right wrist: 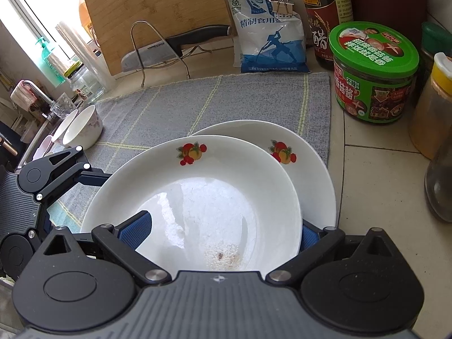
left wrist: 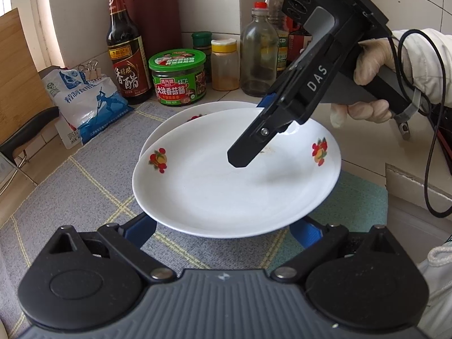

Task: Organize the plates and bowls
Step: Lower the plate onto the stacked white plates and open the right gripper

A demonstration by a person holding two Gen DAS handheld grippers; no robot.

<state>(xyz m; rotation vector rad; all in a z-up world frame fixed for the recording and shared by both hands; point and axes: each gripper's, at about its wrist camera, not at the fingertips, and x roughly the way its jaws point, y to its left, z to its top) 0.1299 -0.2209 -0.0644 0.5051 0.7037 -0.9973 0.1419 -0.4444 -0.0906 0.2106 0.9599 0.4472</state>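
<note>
On the worktop's grey mat (right wrist: pixel 175 104), the right gripper (left wrist: pixel 268 118) is pinching the top plate (left wrist: pixel 226 180); the left gripper (left wrist: pixel 223 226), apparently spread, is cradling beneath. Lower it level, centring onto the lower plate (right wrist: pixel 310 169).

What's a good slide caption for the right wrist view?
Right gripper places top plate onto lower plate on grey mat.

Condiments and kitchen clutter ring my tiled tabletop (right wrist: pixel 375 186).

A grey checked mat (right wrist: pixel 175 110) covers the middle. Behind it I see a blue-and-white salt bag (right wrist: pixel 268 42) shut with binder clips (right wrist: pixel 284 0), a dark vinegar bottle (left wrist: pixel 127 56), and a green-lidded mushroom sauce jar (right wrist: pixel 373 76). A yellow-capped spice jar (left wrist: pixel 225 65) and a clear red-capped bottle (left wrist: pixel 258 53) stand beside it. A bamboo cutting board (right wrist: pixel 158 8) leans behind a knife (right wrist: pixel 180 45) on a wire rack (right wrist: pixel 158 53).
</note>
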